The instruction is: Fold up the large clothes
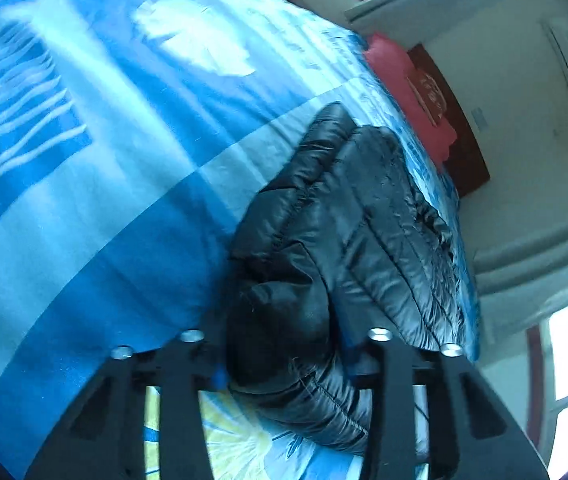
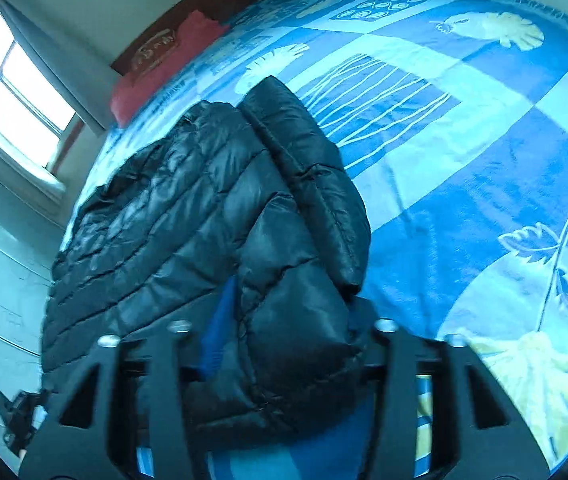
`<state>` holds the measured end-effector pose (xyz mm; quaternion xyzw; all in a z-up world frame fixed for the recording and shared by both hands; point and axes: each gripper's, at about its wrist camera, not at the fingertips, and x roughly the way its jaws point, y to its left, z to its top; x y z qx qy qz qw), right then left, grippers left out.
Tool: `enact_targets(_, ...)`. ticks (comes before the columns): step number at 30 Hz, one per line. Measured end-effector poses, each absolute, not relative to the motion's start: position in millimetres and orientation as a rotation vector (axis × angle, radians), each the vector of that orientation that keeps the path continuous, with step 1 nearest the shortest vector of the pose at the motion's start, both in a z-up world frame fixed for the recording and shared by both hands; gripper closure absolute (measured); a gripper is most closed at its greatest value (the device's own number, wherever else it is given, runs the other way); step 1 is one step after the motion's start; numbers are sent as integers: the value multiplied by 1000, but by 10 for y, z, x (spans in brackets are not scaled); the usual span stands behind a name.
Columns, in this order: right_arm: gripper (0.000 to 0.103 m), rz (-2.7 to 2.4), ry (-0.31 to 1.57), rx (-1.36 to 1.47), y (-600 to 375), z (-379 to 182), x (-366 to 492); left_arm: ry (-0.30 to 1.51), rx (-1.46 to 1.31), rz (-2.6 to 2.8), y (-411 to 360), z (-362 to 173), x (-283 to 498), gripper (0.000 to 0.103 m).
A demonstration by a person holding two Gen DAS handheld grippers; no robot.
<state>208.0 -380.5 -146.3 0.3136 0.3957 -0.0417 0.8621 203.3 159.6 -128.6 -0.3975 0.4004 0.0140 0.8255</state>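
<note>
Closest to us, in the left wrist view, our left gripper [image 1: 284, 364] has its jaws drawn in on a puffy bunched edge of the black quilted jacket [image 1: 348, 216], the padding filling the gap between the fingers, so we read it as clamped on the near hem. In the right wrist view our right gripper [image 2: 280, 356] does the same: its jaws pinch a thick fold of the same jacket [image 2: 204, 208], with a blue pad showing at the left side of the bulge. Both hands therefore sit at the near end of the garment, neither one clearly nearer than the other. From the tongs the jacket runs straight away from us, its long axis pointing toward the red pillow [image 2: 152, 80] and the dark headboard [image 1: 456, 132] at the far end. It lies on the blue patterned bedspread [image 2: 464, 160], along the edge of the bed on the window [image 2: 16, 92] side, with one sleeve already laid lengthwise over the body. We judge that the coming fold carries this held near end forward along that axis, over the far half, and both hands must travel together to keep the edge square.
</note>
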Motion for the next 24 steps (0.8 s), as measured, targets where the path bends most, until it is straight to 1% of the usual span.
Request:
enact_targets(3,80,-63,800,656,-3793,-1374,2015,832,-803,20,1528,-1179,1994,79)
enact_targets(6,83,-52,785,652,-3776,-1305,1937,828,-800,9,1556,-1131,1914,81)
enact_targets(14,84,-32,794,639,-3735,-1238,1527,845,-788,-6,1667,-1070,1593,81)
enact_targets(24,84,-17,825,648,-3722,-1232,938,871,-783,-4,1765,-1036,949,81)
